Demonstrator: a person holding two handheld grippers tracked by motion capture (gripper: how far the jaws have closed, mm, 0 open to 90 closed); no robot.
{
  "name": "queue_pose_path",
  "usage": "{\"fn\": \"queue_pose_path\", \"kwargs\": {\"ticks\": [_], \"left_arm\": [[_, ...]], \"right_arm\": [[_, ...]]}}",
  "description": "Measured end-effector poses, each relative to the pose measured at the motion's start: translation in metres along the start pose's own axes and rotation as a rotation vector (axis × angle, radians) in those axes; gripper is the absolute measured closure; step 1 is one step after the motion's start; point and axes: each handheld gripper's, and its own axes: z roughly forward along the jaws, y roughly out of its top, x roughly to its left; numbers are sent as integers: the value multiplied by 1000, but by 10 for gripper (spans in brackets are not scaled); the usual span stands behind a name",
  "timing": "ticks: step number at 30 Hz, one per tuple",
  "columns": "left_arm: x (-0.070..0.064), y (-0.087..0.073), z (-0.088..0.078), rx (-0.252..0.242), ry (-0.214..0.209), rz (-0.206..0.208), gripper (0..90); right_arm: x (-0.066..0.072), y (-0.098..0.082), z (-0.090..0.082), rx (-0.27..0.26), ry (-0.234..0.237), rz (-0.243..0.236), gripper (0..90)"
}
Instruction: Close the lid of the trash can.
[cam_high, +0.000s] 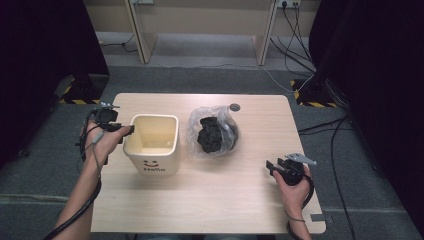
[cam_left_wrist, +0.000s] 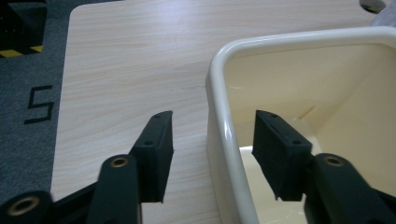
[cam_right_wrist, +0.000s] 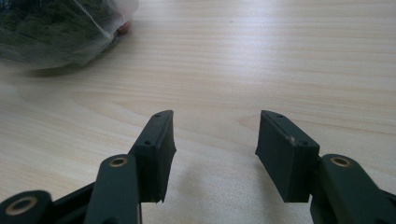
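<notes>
Cream bin wall sits between your left tool's jaws

Cream plastic, smooth and glossy, is what you are dealing with: the bin (cam_high: 151, 144), printed "Hello" under a smiley on its front, stands left of centre in the high view on the wooden table (cam_high: 215, 195). Your left tool (cam_high: 117, 128) is at the bin's left rim. In the left gripper view its jaws straddle that wall, one outside and one inside, spread with a gap on both sides, so nothing is pinched. The bin (cam_left_wrist: 299, 84) looks stiff, light and empty, yet slippery; I judge a grip low on the straight wall, below the rolled rim, would hold best, since the rounded lip could let the pads slide off.

Just right of the bin, near the frame's centre, lies a clear plastic bag (cam_high: 214, 132) with a dark crumpled lump inside. It looks soft and crinkly, best taken by a loose fold of film. Your right tool (cam_high: 276, 166) rests at the lower right, jaws spread over bare wood, well apart from the bag.
</notes>
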Motion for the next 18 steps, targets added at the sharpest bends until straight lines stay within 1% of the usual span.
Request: {"fn": "queue_pose_path", "kwargs": {"ticks": [1,3,5,7,8,11,13,17,18], "left_arm": [[1,-1,-1,-7,-9,-2,443],[4,-3,-2,-15,-28,-21,424],[5,-4,-4,-21,-37,-29,407],[6,-6,-6,-30,-50,-27,383],[6,-7,-7,-37,-63,-21,373],[8,-10,-11,-68,-96,2,369],[9,-12,-13,-86,-117,5,369],[12,-16,-18,-102,-123,20,363],[13,-18,-19,-108,-131,19,361]], "right_arm": [[0,0,0,0,0,0,465],[0,0,0,1,1,0,465],[0,0,0,1,-1,0,464],[0,0,0,1,-1,0,465],[0,0,0,1,0,0,465],[0,0,0,1,1,1,465],[0,0,0,0,1,2,465],[0,0,0,1,0,1,464],[0,0,0,3,0,1,465]]}}
